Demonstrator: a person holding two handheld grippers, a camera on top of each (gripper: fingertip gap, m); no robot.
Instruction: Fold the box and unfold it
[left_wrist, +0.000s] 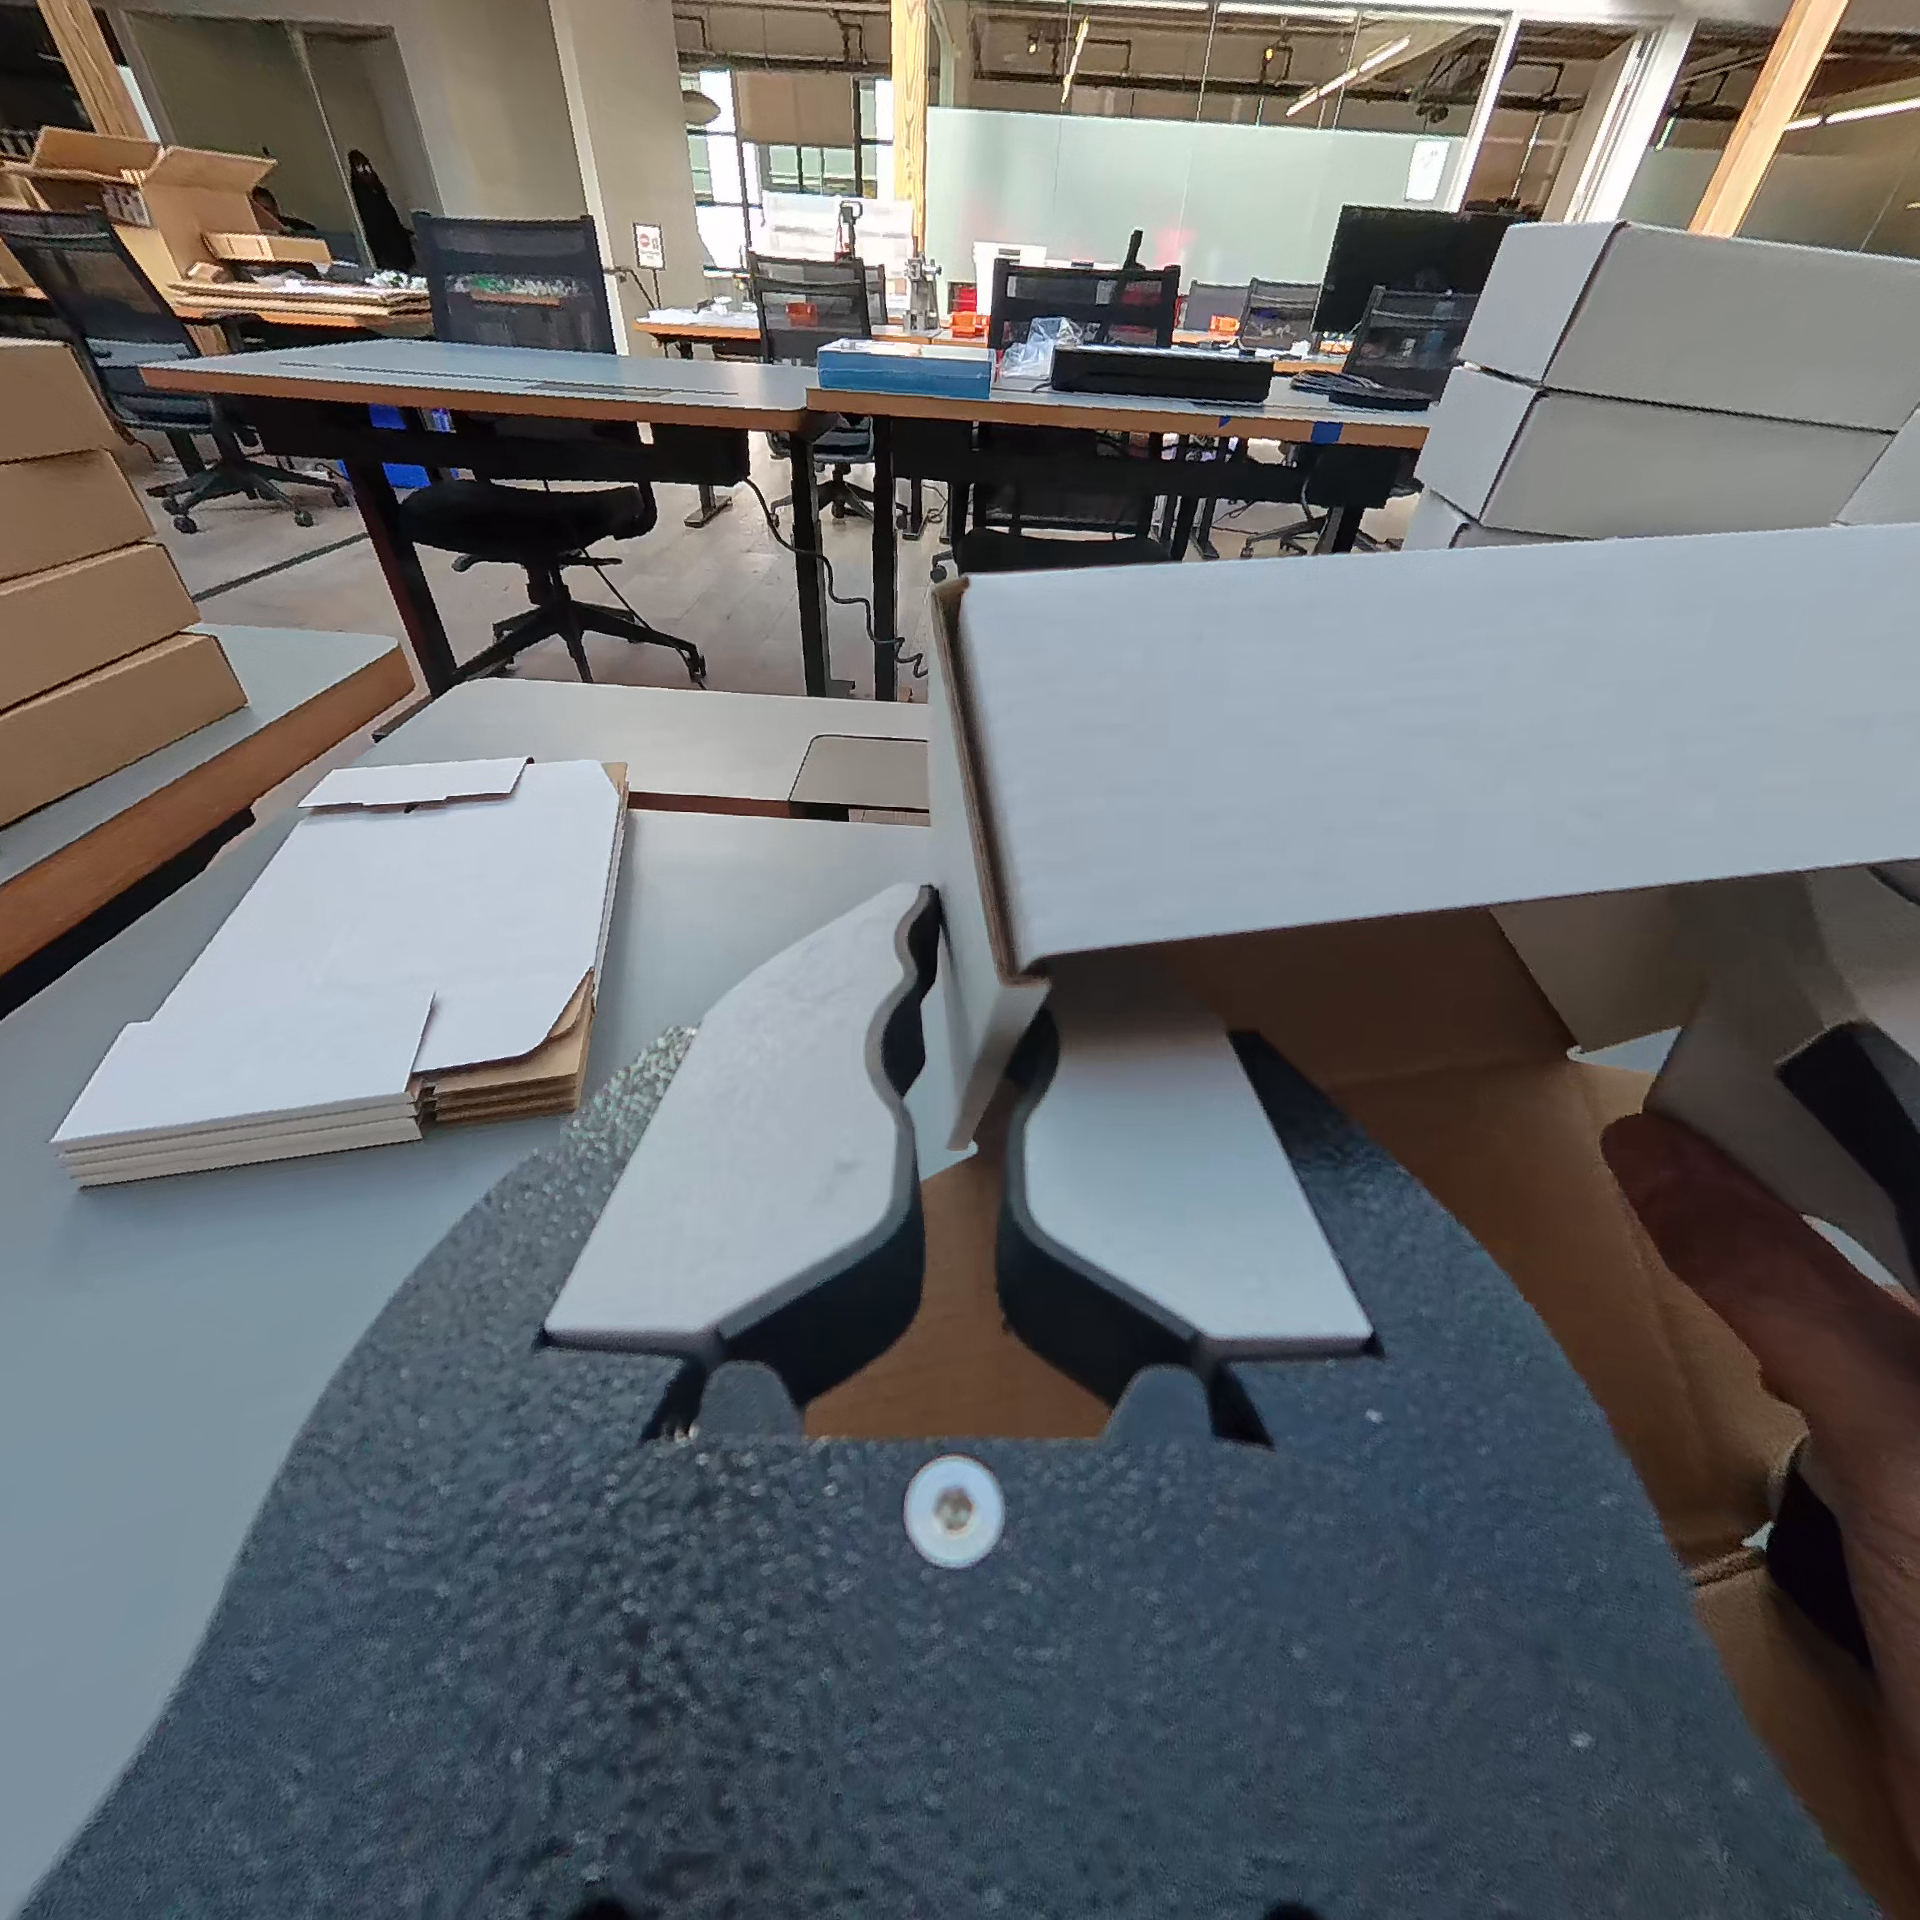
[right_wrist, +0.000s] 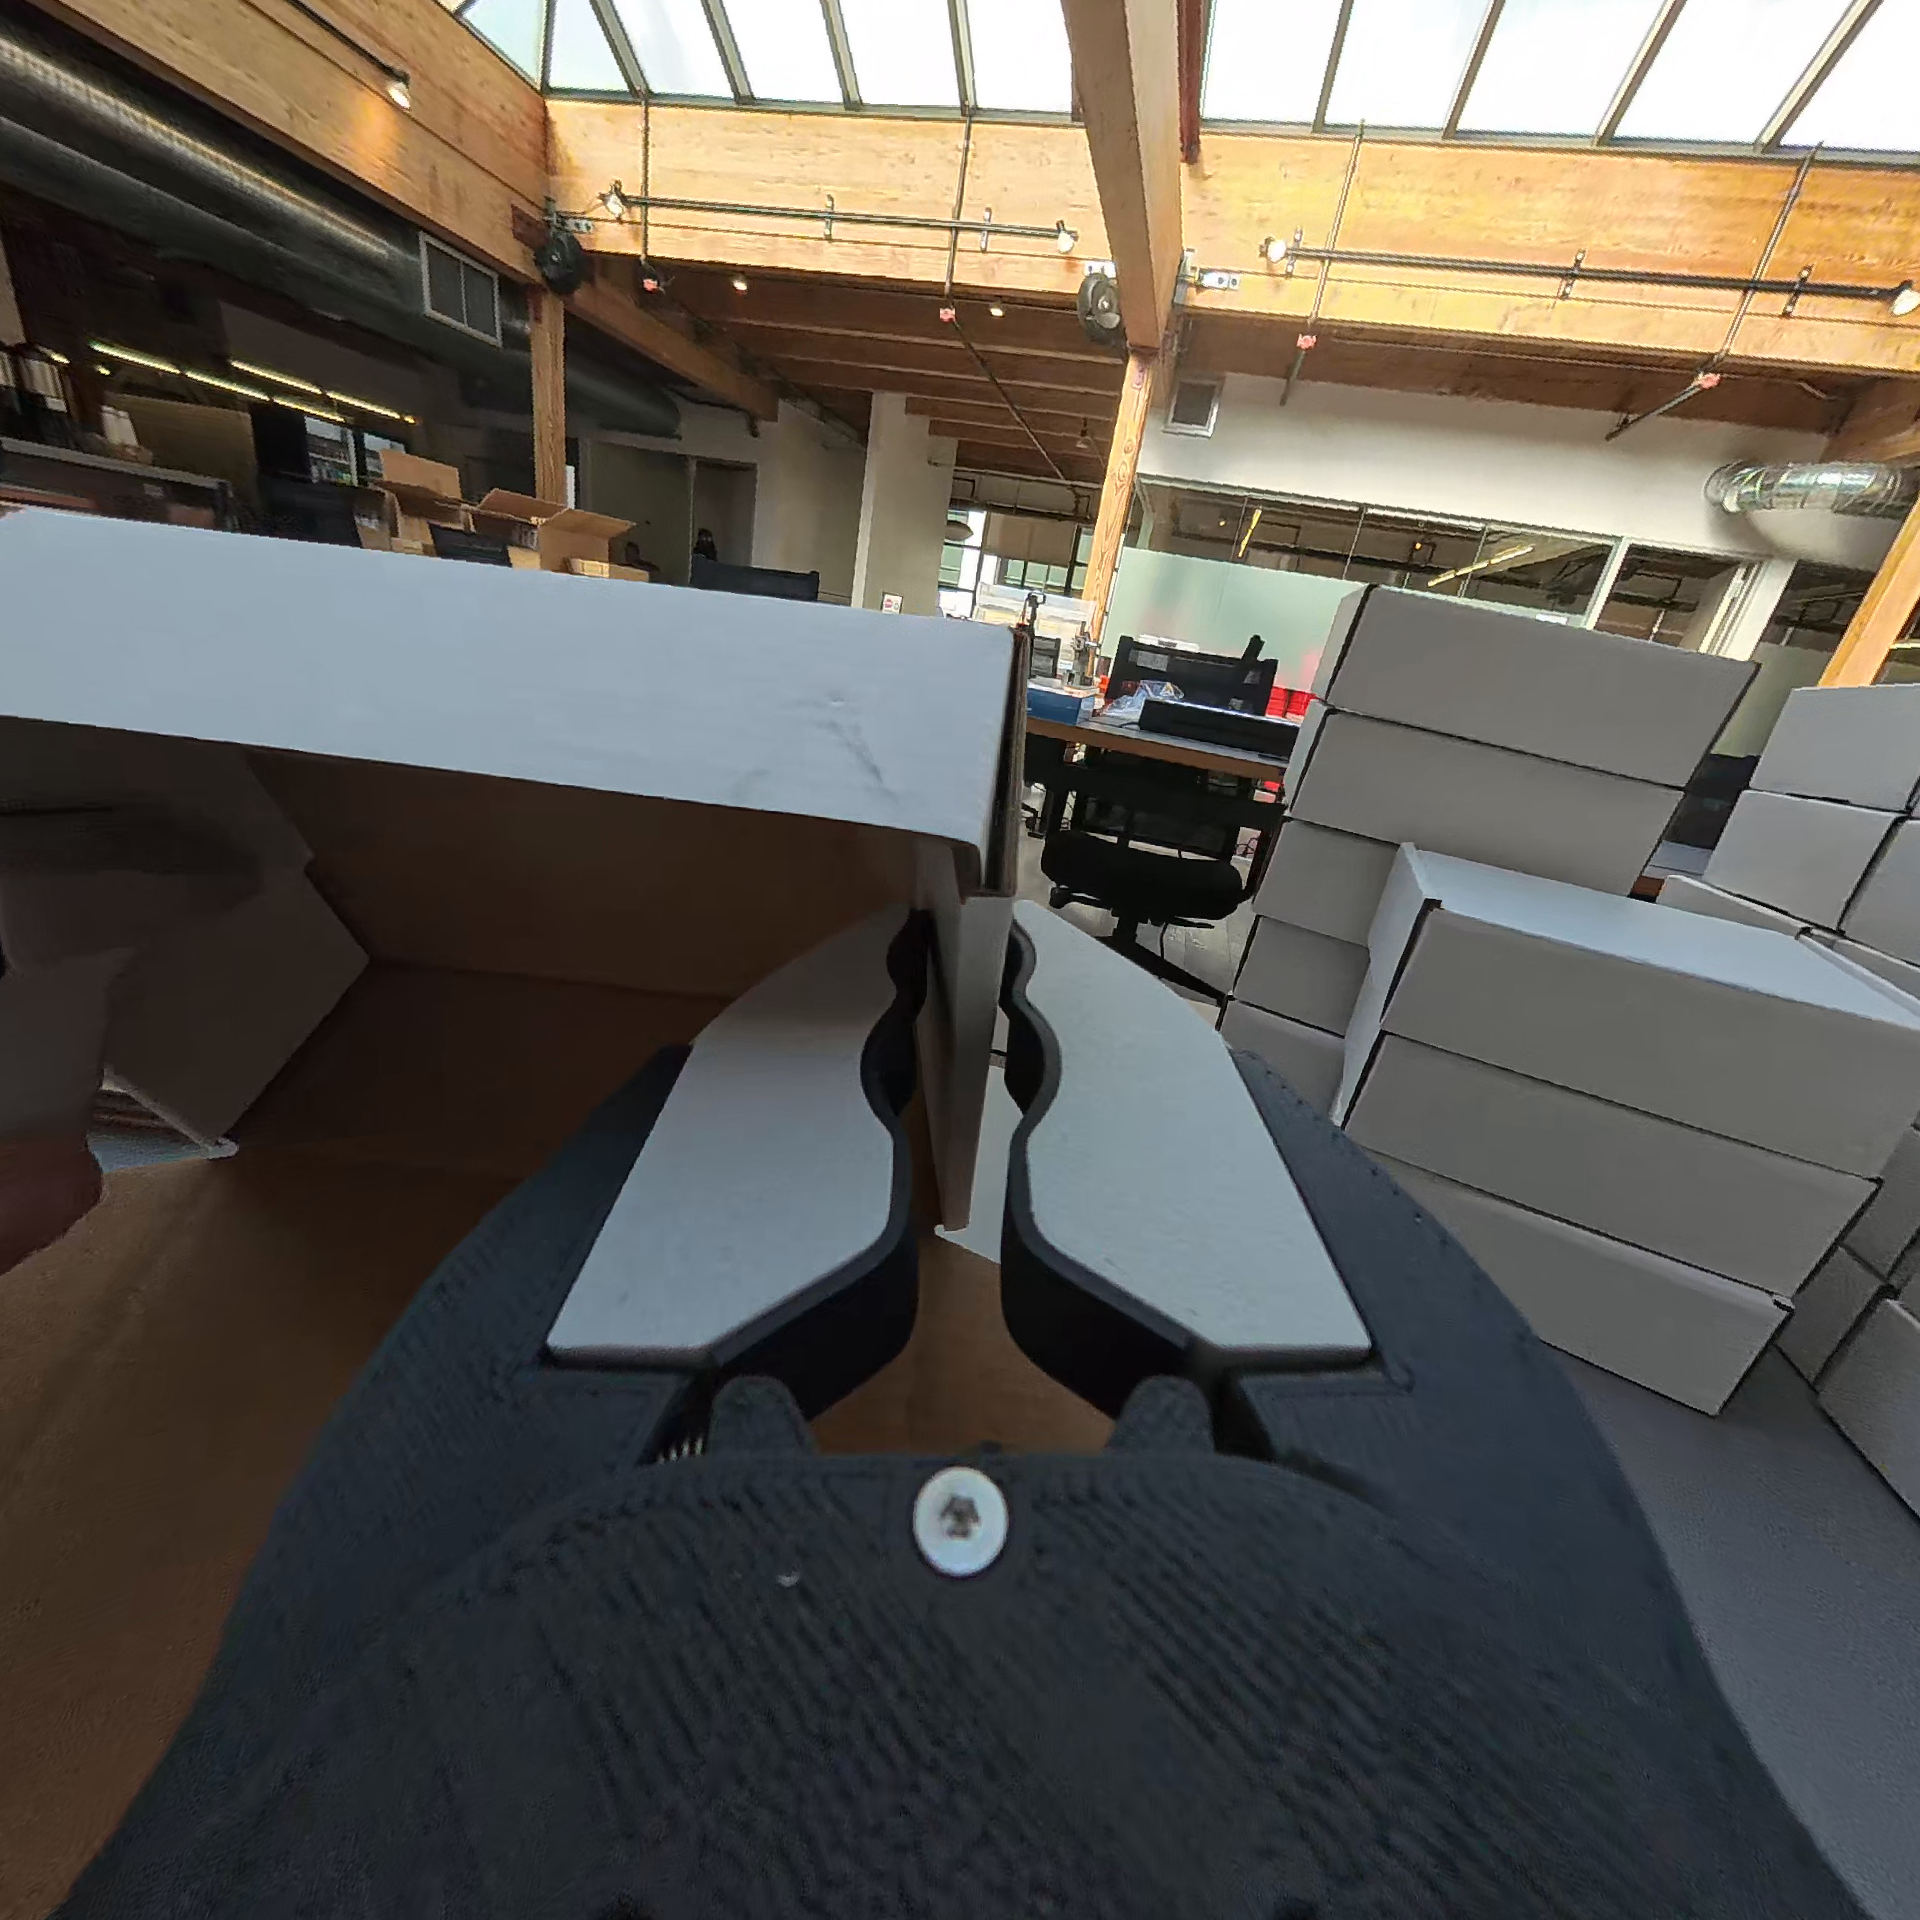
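I work at a grey worktop in an open office with timber beams and skylights overhead; more desks, black swivel chairs and a dark monitor stand farther back. On the worktop to my left lies a stack of flat box blanks, white face up with brown edges showing. To my right, folded white boxes are piled in several stacks, and brown cartons sit on a neighbouring desk at far left.

The box is between my two tools, raised off the worktop, white outside and brown inside. Its long axis runs crosswise from one gripper to the other, and its open brown interior faces toward me and downward beneath a white panel that slopes across the top.

My left gripper has its fingers closed nearly together on the white end flap at the box's left corner. My right gripper pinches the upright white flap at the right corner in the same way, its fingers pressed against either face of the card. A hand shows at the right edge of the left wrist view.
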